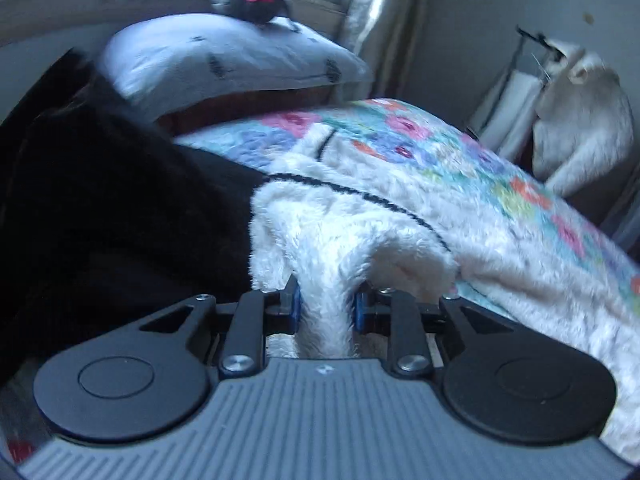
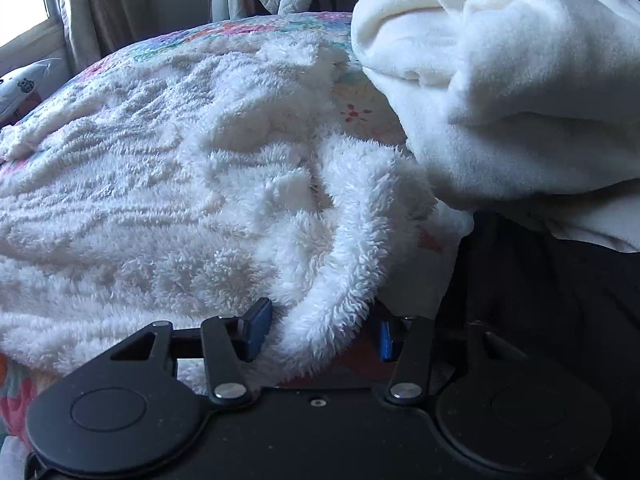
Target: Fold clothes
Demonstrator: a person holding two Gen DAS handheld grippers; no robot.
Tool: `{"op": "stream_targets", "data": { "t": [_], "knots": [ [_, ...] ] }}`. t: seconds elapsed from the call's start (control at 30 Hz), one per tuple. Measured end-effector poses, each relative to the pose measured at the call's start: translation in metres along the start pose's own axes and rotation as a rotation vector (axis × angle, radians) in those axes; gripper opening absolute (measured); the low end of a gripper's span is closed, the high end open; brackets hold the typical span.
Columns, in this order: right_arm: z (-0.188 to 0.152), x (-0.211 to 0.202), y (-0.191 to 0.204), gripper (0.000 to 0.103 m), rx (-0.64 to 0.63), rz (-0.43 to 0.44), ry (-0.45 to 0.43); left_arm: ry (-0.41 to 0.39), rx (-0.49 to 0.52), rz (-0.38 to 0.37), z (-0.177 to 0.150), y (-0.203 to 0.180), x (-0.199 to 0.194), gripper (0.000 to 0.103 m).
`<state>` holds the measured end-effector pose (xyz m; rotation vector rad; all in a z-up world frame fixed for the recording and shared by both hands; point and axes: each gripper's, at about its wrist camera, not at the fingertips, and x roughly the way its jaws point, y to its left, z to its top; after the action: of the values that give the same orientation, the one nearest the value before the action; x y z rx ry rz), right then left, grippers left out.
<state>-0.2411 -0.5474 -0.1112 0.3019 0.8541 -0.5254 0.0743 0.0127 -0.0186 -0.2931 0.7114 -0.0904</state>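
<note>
A white fluffy fleece garment (image 1: 360,224) with a thin black line across it lies spread on a flowered quilt (image 1: 420,132). My left gripper (image 1: 326,306) is shut on a bunched fold of this garment at its near edge. In the right wrist view the same fluffy garment (image 2: 160,184) covers the bed. My right gripper (image 2: 322,334) has a thick edge of it between its blue pads, the jaws fairly wide around the fabric. A smooth white fleece piece (image 2: 500,80) lies bunched at the upper right.
A dark garment (image 1: 100,208) is heaped at the left of the bed and shows dark at the right (image 2: 540,300) in the right wrist view. A white pillow (image 1: 224,56) lies at the head. White clothes hang on a rack (image 1: 576,112). A window with a curtain (image 2: 80,8) is behind.
</note>
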Motion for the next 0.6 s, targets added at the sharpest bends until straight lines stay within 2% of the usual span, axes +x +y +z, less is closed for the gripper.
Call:
{"op": "stream_targets", "data": {
  "t": [0.03, 0.1, 0.13, 0.23, 0.3, 0.33, 0.5, 0.53, 0.57, 0.6],
  "knots": [
    [0.000, 0.001, 0.000, 0.049, -0.005, 0.000, 0.000, 0.046, 0.001, 0.048, -0.011, 0.005, 0.003, 0.040],
    [0.000, 0.000, -0.002, 0.049, 0.001, 0.005, -0.001, 0.172, 0.137, 0.176, -0.034, 0.002, 0.021, 0.041],
    [0.000, 0.000, -0.004, 0.049, 0.005, 0.008, -0.002, 0.188, 0.180, 0.198, -0.039, 0.000, 0.023, 0.041],
    [-0.003, -0.003, -0.007, 0.049, 0.005, 0.010, -0.005, 0.101, 0.261, 0.213, -0.036, -0.017, 0.005, 0.045],
    [-0.005, -0.005, -0.009, 0.049, 0.017, 0.014, -0.007, 0.049, 0.385, 0.228, -0.031, -0.041, -0.006, 0.060],
    [-0.005, -0.004, -0.010, 0.049, 0.030, 0.018, -0.005, 0.031, 0.453, 0.223, -0.029, -0.053, -0.010, 0.071],
    [0.003, -0.006, -0.011, 0.049, 0.085, 0.053, 0.006, -0.008, 0.680, 0.142, -0.026, -0.101, -0.018, 0.076],
    [0.004, -0.006, -0.010, 0.050, 0.087, 0.061, 0.008, -0.006, 0.716, 0.137, -0.025, -0.109, -0.013, 0.081],
    [0.006, -0.006, -0.009, 0.050, 0.090, 0.070, 0.011, 0.018, 0.743, 0.125, -0.026, -0.115, -0.003, 0.090],
    [0.005, -0.006, -0.009, 0.050, 0.096, 0.073, 0.013, 0.058, 0.763, 0.107, -0.028, -0.120, 0.012, 0.094]
  ]
}}
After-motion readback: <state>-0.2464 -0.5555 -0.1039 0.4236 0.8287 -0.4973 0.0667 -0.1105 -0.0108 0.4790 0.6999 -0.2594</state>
